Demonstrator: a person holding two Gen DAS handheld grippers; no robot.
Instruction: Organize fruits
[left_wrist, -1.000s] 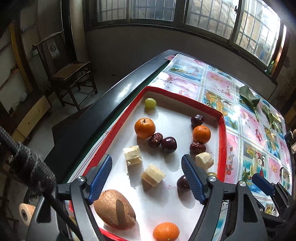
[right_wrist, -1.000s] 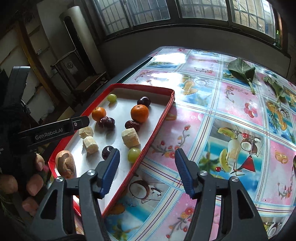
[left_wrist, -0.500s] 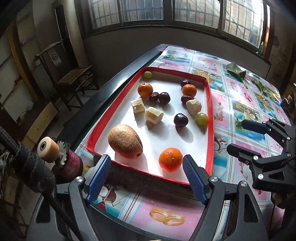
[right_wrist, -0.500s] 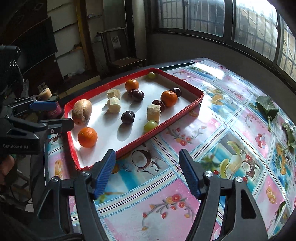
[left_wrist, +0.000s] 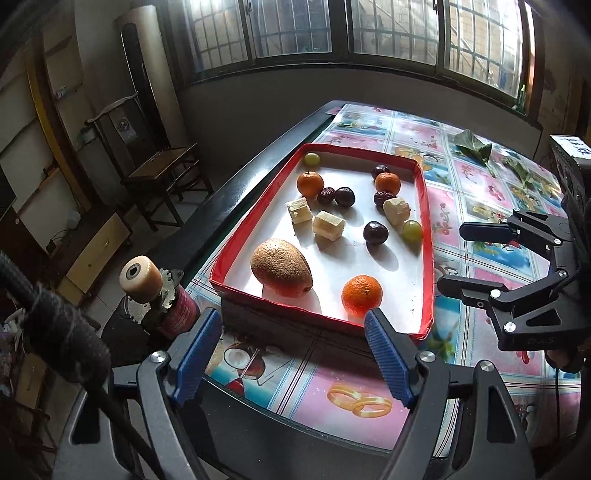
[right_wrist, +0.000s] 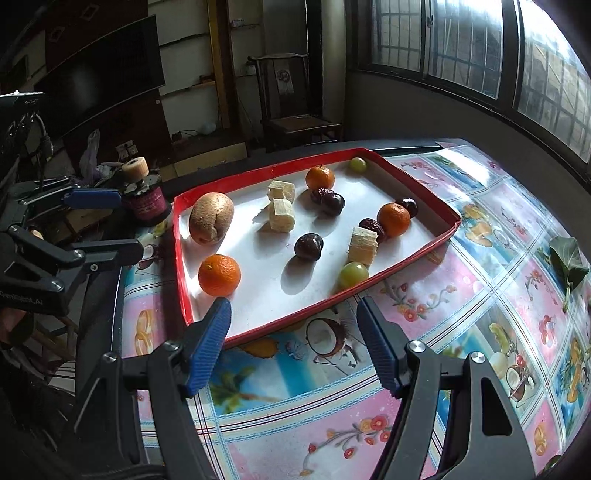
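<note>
A red-rimmed white tray (left_wrist: 427, 236) (right_wrist: 417, 258) holds loose fruit: a brown kiwi (left_wrist: 280, 267) (right_wrist: 211, 218), three oranges, the nearest (left_wrist: 361, 295) (right_wrist: 219, 275), dark plums (left_wrist: 375, 232) (right_wrist: 308, 246), green grapes (left_wrist: 412, 229) (right_wrist: 354, 274), dates and pale fruit chunks (left_wrist: 328, 225) (right_wrist: 282, 220). My left gripper (left_wrist: 295, 354) is open and empty, held back from the tray's near edge. My right gripper (right_wrist: 293, 343) is open and empty, off the tray's side edge; it also shows in the left wrist view (left_wrist: 465, 258).
The table carries a fruit-print cloth (right_wrist: 480, 332). A red can with a wooden spool on top (left_wrist: 162, 295) (right_wrist: 146, 199) stands by the tray's corner. Green leaves (left_wrist: 474, 149) (right_wrist: 567, 260) lie on the far cloth. A wooden chair (left_wrist: 159, 170) stands beyond the table edge.
Both grippers have drawn back from over the tray to outside its edges, so the whole tray now shows. The fruit has not moved. Both jaws stayed open.
</note>
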